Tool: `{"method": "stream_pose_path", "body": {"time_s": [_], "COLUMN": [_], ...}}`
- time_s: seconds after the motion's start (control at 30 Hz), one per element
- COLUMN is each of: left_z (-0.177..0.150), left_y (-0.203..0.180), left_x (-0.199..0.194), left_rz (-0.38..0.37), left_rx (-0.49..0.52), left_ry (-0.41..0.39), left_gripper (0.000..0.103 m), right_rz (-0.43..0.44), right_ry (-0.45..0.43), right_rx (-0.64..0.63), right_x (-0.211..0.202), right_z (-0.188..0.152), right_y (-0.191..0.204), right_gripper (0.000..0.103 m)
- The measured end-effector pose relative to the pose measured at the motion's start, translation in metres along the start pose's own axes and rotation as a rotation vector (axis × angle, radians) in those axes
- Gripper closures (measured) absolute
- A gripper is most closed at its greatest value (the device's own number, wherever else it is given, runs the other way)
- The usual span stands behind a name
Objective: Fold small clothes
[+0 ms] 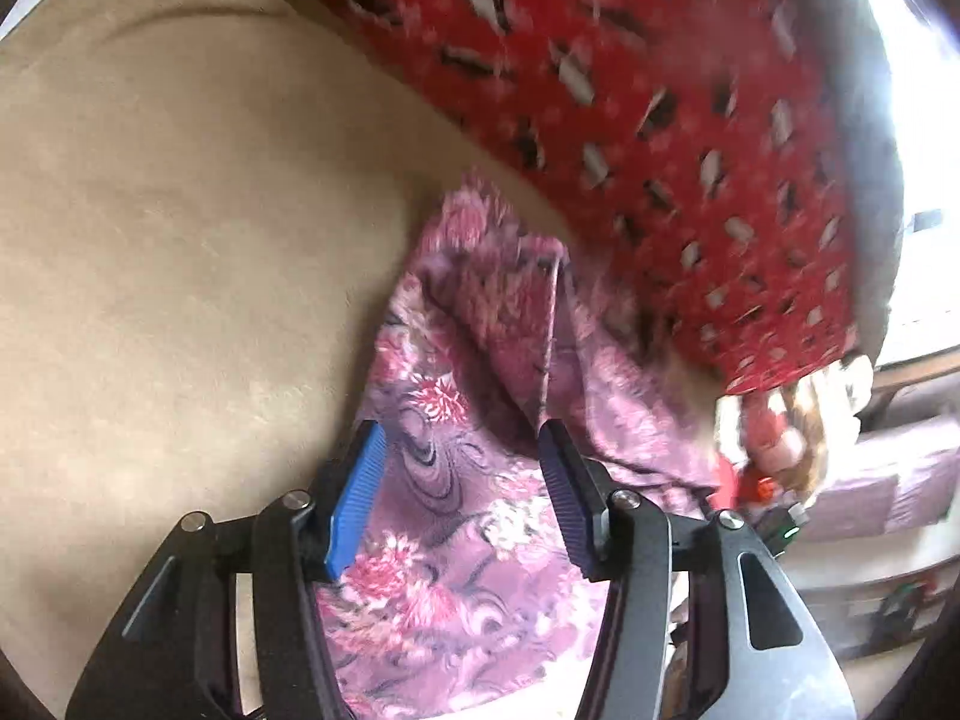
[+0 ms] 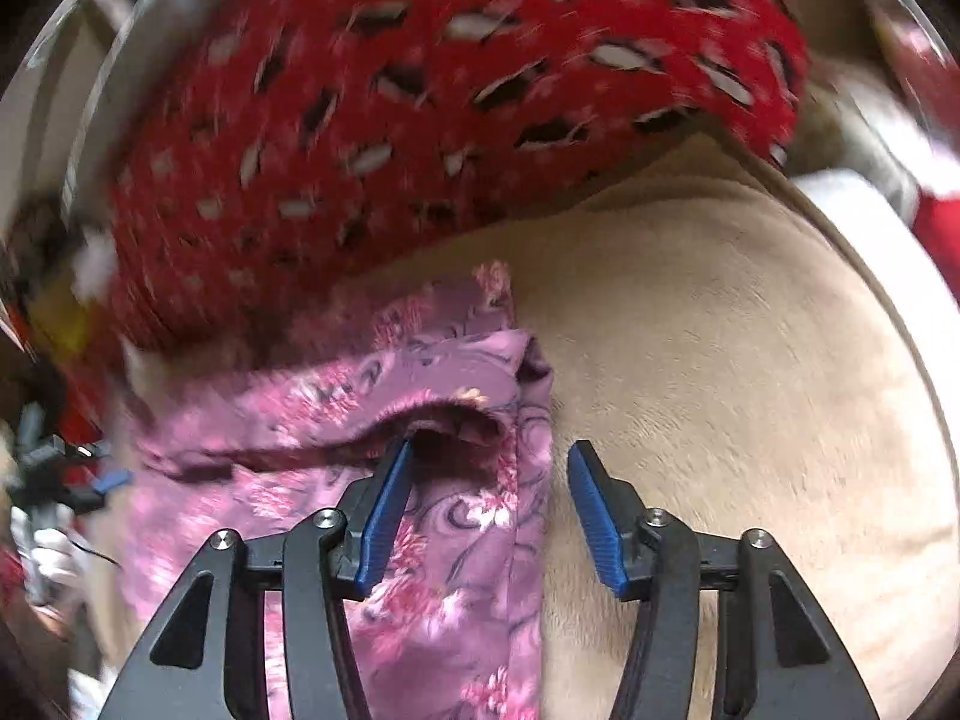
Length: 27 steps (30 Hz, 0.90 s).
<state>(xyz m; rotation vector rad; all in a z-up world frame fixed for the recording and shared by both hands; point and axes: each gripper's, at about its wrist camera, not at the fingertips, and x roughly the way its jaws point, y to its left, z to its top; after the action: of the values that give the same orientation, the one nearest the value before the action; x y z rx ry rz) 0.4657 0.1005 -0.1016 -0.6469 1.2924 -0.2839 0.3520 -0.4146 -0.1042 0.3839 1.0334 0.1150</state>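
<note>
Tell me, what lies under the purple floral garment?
Under the purple floral garment the beige padded surface shows at its edges. What lies beneath its middle is covered. Farther back is the red patterned cloth.

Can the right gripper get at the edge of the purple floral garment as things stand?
Probably yes: the right gripper is open, the purple floral garment edge lies between its fingers, and nothing covers it there.
</note>
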Motion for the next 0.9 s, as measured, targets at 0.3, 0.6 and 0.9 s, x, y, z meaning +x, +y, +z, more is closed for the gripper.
{"method": "stream_pose_path", "body": {"time_s": [0.3, 0.6, 0.9], "left_z": [0.046, 0.012, 0.018], "left_y": [-0.023, 0.029, -0.056], "left_x": [-0.011, -0.012, 0.034], "left_rz": [0.086, -0.102, -0.001], "left_rx": [-0.129, -0.218, -0.021], "left_ry": [-0.198, -0.106, -0.022], "left_gripper": [0.052, 0.052, 0.054], "right_rz": [0.058, 0.205, 0.359], "right_ry": [-0.084, -0.067, 0.052], "right_rx": [0.25, 0.26, 0.234], "right_x": [0.011, -0.015, 0.025], "right_z": [0.044, 0.006, 0.029], "right_y": [-0.02, -0.04, 0.008], "right_gripper": [0.047, 0.045, 0.082]}}
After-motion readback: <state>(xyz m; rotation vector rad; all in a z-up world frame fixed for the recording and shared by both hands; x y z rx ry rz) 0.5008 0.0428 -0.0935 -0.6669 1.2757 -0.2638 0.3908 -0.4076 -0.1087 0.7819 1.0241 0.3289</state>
